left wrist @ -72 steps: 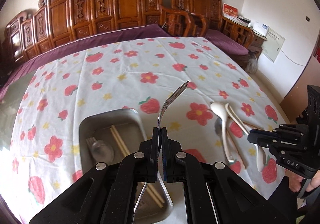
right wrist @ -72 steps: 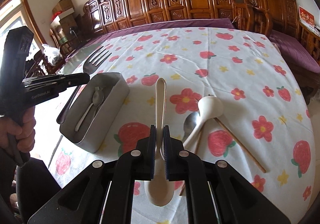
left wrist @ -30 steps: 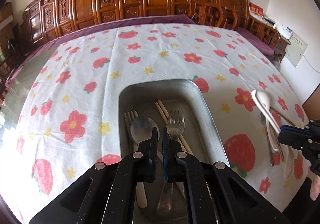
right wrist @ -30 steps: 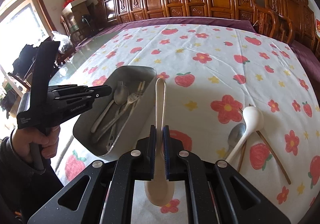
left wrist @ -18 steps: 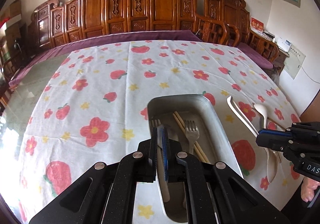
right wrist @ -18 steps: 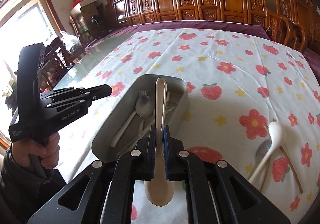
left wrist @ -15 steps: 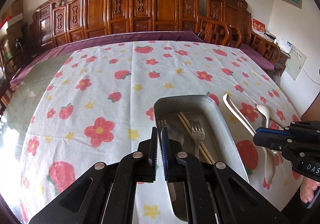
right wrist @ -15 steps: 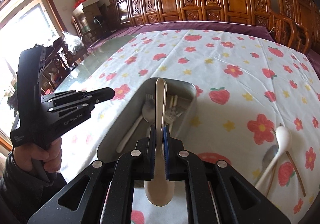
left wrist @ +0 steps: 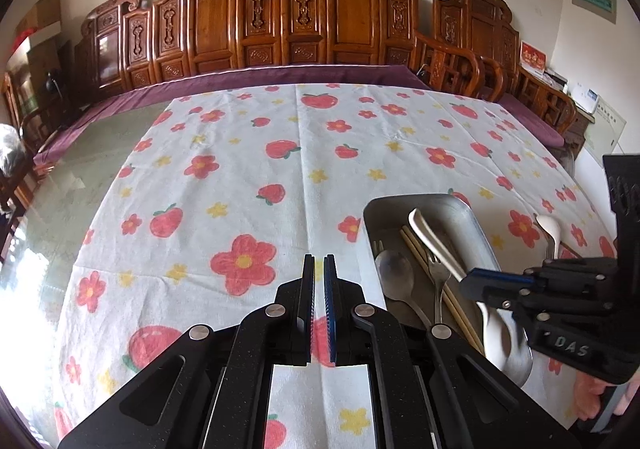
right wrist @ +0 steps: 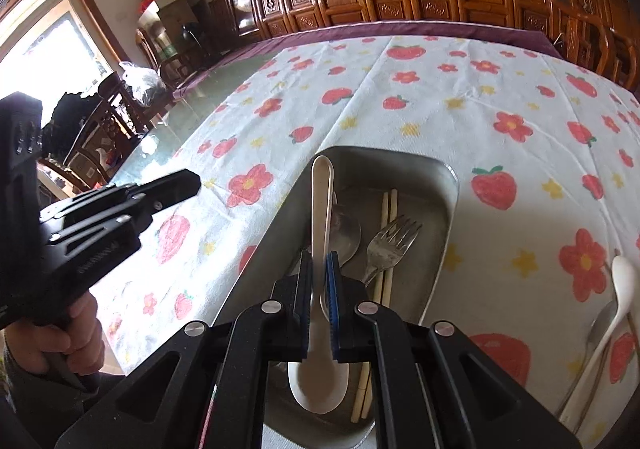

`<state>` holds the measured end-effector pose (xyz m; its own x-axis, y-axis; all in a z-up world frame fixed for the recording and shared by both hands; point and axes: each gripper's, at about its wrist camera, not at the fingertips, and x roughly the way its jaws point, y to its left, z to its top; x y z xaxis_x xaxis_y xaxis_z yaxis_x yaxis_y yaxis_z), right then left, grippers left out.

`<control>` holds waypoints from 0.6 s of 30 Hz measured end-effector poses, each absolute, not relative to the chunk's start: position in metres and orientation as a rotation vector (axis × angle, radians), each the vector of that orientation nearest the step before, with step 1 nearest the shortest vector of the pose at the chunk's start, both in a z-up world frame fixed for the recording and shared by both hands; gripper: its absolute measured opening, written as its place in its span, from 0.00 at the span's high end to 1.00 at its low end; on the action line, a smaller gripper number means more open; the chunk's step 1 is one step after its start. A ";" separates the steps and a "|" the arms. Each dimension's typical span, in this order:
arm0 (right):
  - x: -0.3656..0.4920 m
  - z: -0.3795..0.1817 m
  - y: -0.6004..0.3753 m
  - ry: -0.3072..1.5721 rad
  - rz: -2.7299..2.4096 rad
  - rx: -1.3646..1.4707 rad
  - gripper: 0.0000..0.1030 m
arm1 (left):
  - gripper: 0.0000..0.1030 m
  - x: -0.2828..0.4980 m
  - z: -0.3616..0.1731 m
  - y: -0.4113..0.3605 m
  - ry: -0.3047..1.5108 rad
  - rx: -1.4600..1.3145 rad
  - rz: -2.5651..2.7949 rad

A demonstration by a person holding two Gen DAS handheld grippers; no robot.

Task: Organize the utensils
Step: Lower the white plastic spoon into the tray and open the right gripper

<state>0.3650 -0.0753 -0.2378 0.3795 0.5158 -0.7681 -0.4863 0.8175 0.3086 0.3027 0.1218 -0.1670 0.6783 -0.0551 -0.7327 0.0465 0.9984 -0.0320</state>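
Observation:
A metal tray (left wrist: pixel 478 225) (right wrist: pixel 436 233) sits on the strawberry tablecloth and holds a metal spoon (left wrist: pixel 394 273), a fork (right wrist: pixel 390 243) and wooden chopsticks (right wrist: pixel 388 205). My right gripper (right wrist: pixel 319 261) is shut on a white ceramic spoon (right wrist: pixel 322 193), held over the tray with its bowl toward the camera; it also shows in the left wrist view (left wrist: pixel 430 235). My left gripper (left wrist: pixel 319 263) is shut and empty, above the cloth left of the tray. It shows at the left of the right wrist view (right wrist: pixel 180 181).
A second white spoon (right wrist: pixel 622 289) (left wrist: pixel 550 227), a metal spoon and chopsticks lie on the cloth right of the tray. The cloth (left wrist: pixel 280 169) stretches far and left; bare glass table (left wrist: pixel 100 153) lies beyond it. Carved wooden chairs (left wrist: pixel 340 21) line the far side.
My left gripper let go of the fork into the tray and drew back to the left. My right gripper carried the white spoon over the tray and lowered it.

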 end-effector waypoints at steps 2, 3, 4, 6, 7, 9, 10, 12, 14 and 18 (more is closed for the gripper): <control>0.364 -0.241 -0.073 0.993 0.638 0.018 0.90 | 0.96 0.302 -0.166 0.123 0.820 -0.016 -0.058; 0.362 -0.242 -0.071 0.983 0.642 -0.001 0.89 | 0.96 0.302 -0.166 0.123 0.820 -0.016 -0.059; 0.360 -0.242 -0.070 0.974 0.641 -0.020 0.89 | 0.96 0.301 -0.165 0.123 0.819 -0.014 -0.059; 0.357 -0.243 -0.069 0.973 0.641 -0.049 0.89 | 0.96 0.300 -0.164 0.121 0.817 -0.011 -0.065; 0.358 -0.243 -0.070 0.974 0.643 -0.050 0.89 | 0.96 0.300 -0.163 0.120 0.814 -0.010 -0.070; 0.359 -0.241 -0.075 0.971 0.635 -0.047 0.89 | 0.95 0.299 -0.161 0.117 0.811 -0.010 -0.074; 0.359 -0.238 -0.079 0.964 0.635 -0.040 0.89 | 0.92 0.298 -0.160 0.116 0.809 -0.011 -0.077; 0.356 -0.229 -0.090 0.939 0.633 -0.032 0.89 | 0.88 0.295 -0.158 0.111 0.799 -0.008 -0.088; 0.351 -0.223 -0.100 0.915 0.618 -0.047 0.89 | 0.88 0.294 -0.157 0.105 0.795 -0.002 -0.098; 0.338 -0.209 -0.134 0.879 0.574 -0.064 0.89 | 0.88 0.293 -0.157 0.092 0.797 0.007 -0.126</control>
<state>0.3379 -0.1344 -0.2094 0.4978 0.4484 -0.7424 -0.4995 0.8480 0.1773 0.2930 0.0924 -0.1569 0.6917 -0.1104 -0.7137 0.1155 0.9924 -0.0416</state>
